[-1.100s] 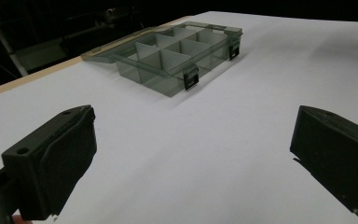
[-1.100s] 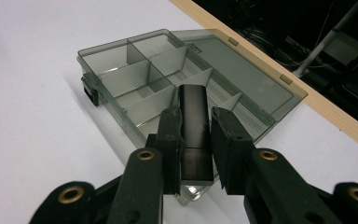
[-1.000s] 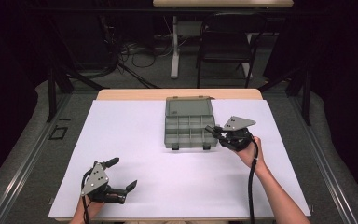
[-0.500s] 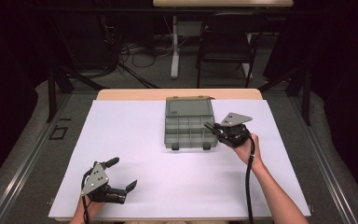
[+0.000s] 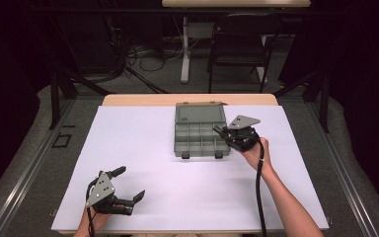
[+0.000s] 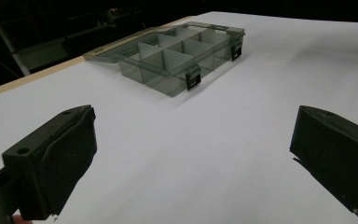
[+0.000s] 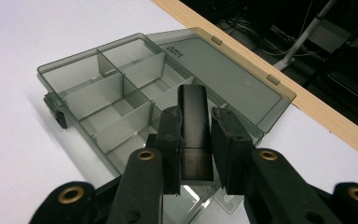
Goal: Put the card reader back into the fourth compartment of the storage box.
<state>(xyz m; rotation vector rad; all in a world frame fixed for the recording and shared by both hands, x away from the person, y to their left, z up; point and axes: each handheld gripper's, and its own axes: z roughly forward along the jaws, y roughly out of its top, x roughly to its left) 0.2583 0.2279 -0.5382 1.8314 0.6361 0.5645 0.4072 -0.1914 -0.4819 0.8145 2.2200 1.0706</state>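
One small black rectangular block (image 7: 195,133) sat clamped in the right gripper (image 7: 196,154) over a smoky compartment box (image 5: 200,136), lid writing unreadable, left gripper (image 5: 128,185) spread wide, near left.

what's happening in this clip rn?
A person works at a white-covered table with a gripper in each hand. The right gripper is shut on a small dark block and holds it over the near-right part of an open grey compartment box, lid folded back flat. The compartments look empty. The left gripper rests open near the table's front edge, well away from the box.
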